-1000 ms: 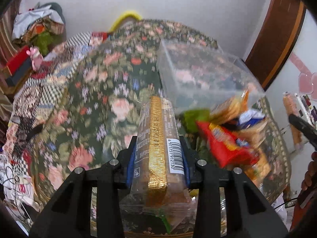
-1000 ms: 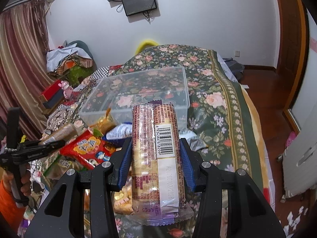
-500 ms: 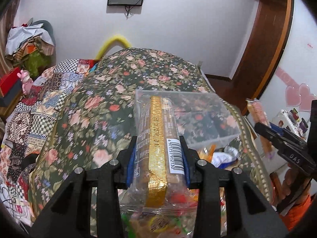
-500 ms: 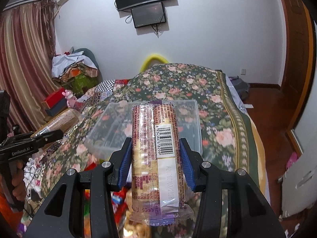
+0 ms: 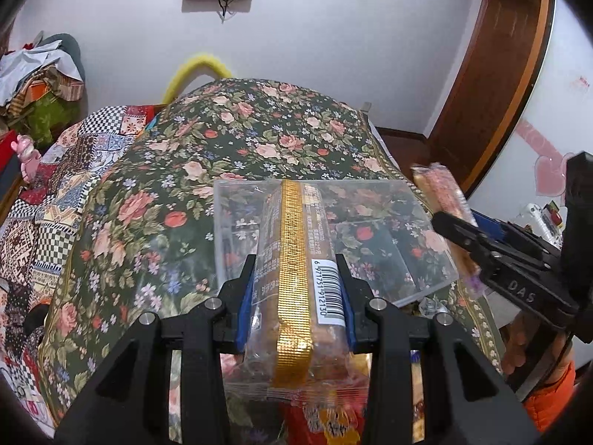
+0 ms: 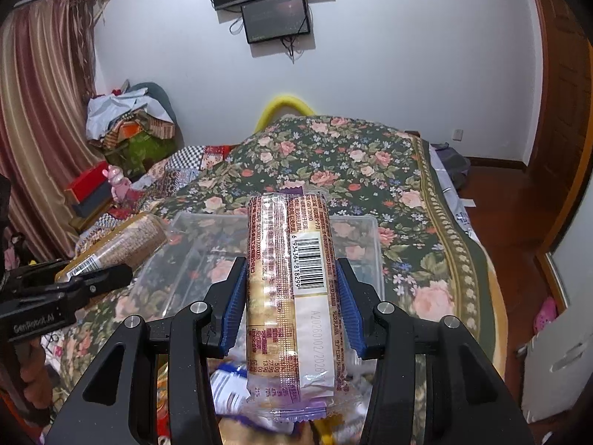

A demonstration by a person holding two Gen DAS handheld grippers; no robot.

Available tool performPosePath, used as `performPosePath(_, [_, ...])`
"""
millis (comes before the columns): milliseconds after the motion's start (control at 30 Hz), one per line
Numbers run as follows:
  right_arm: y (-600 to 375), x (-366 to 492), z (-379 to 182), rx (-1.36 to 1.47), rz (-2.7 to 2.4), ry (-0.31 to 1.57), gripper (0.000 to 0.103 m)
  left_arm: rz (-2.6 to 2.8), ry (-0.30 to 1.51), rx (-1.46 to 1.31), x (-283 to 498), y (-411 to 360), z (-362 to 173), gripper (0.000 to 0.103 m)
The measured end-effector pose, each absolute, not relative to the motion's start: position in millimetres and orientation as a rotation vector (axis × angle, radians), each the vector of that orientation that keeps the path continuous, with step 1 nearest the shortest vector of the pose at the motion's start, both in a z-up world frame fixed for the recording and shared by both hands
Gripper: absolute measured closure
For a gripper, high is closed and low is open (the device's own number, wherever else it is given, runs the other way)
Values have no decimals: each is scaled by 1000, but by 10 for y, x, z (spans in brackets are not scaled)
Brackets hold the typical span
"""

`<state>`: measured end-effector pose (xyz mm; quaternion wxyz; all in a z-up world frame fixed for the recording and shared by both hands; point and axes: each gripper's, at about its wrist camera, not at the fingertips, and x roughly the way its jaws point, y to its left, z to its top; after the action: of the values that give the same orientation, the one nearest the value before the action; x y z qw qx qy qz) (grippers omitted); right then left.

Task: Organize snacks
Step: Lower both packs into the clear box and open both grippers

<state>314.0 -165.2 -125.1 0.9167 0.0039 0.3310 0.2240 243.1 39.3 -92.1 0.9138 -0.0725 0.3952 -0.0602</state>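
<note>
My left gripper (image 5: pixel 296 285) is shut on a brown biscuit pack with a gold strip (image 5: pixel 294 289), held above the bed in front of a clear plastic bin (image 5: pixel 370 237). My right gripper (image 6: pixel 292 289) is shut on a cracker pack with purple print (image 6: pixel 292 278), also held just short of the clear bin (image 6: pixel 192 259). The right gripper with its pack shows at the right of the left wrist view (image 5: pixel 463 237). The left gripper with its pack shows at the left of the right wrist view (image 6: pixel 111 256). Loose snack packs (image 6: pixel 229 389) lie below both grippers.
The bin sits on a floral bedspread (image 5: pixel 259 148). A patchwork quilt (image 5: pixel 55 185) lies to the left, with piled clothes (image 6: pixel 129 118) beyond. A wooden door (image 5: pixel 493 74) and a wall screen (image 6: pixel 274 15) stand behind the bed.
Both grippers have risen with their packs and tilted up. The snack pile has dropped to the bottom edge, and the bin now lies lower and nearer in both views.
</note>
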Motion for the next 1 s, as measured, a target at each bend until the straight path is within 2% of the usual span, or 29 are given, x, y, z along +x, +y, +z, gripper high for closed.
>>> performPosePath(600, [-1385, 3568, -1754, -106, 491, 885, 60, -157, 961, -132, 2975, 231, -1432, 65])
performPosePath(867, [-1389, 3521, -1746, -97, 497, 903, 59, -149, 918, -102, 2869, 230, -1269, 65])
performPosePath(1000, [-1455, 3395, -1589, -95, 489, 855, 54, -149, 891, -97, 2718, 244, -1137, 64])
